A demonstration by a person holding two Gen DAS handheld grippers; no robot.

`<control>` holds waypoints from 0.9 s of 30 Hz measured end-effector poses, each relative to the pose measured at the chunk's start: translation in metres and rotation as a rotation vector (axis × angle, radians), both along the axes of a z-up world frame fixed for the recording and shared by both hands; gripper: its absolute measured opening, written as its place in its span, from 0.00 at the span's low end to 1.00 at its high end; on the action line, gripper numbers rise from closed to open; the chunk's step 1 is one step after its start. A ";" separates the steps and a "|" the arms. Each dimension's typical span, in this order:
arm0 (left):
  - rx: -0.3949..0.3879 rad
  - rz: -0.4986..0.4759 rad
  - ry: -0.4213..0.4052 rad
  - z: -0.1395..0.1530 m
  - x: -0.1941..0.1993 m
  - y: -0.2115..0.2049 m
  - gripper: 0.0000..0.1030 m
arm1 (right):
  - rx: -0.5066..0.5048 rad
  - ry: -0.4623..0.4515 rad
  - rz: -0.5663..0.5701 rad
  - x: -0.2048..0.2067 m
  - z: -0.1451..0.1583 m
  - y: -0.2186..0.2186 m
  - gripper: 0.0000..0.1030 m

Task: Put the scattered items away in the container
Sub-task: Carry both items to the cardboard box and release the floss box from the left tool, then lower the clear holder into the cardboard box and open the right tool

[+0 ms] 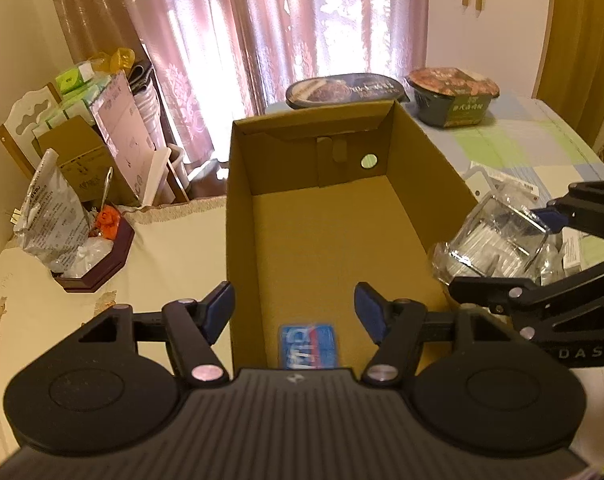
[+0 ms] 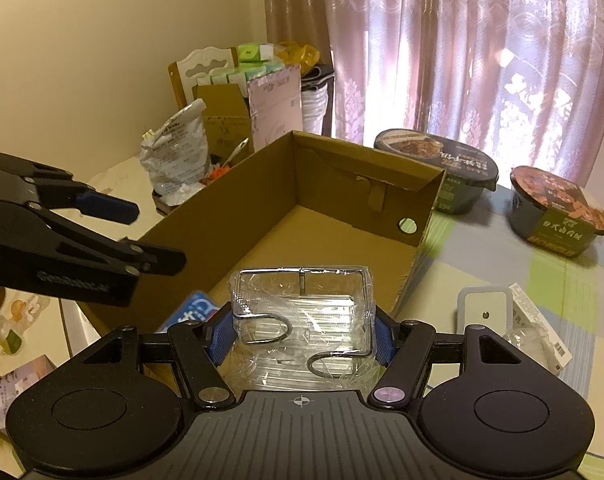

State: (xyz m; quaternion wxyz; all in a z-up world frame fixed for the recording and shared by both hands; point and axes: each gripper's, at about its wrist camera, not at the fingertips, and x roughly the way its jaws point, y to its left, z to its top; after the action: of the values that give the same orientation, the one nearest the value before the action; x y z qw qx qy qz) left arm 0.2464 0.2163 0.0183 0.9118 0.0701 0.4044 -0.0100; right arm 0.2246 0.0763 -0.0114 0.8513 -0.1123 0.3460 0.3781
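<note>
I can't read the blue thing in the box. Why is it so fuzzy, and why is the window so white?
Left wrist view: the blue pack in the box is smeared, likely motion blur, so its print is unreadable; daylight through the curtain washes out to white. Right wrist view: the same glare, plus shiny glints on the clear package held by the right gripper; edges bend from the fisheye lens.

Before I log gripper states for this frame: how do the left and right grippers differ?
The left gripper is open and empty over the cardboard box; the right gripper is shut on a clear plastic-wrapped wire rack near the box's edge. Both have blue finger pads.
</note>
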 end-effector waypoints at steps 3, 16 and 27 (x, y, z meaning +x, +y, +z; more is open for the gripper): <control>0.003 0.008 -0.011 0.004 -0.004 0.003 0.60 | -0.001 0.001 0.001 0.000 -0.001 0.001 0.67; 0.000 0.024 -0.014 0.009 -0.013 0.010 0.61 | -0.009 0.012 0.022 -0.002 -0.007 0.009 0.67; -0.007 0.049 -0.009 0.006 -0.017 0.015 0.63 | -0.027 -0.022 0.076 -0.007 -0.017 0.010 0.93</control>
State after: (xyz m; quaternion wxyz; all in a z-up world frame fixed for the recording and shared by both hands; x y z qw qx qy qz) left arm 0.2297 0.2316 0.0243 0.9138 0.0570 0.4020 0.0111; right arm 0.2173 0.0862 -0.0283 0.8385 -0.1412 0.3370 0.4044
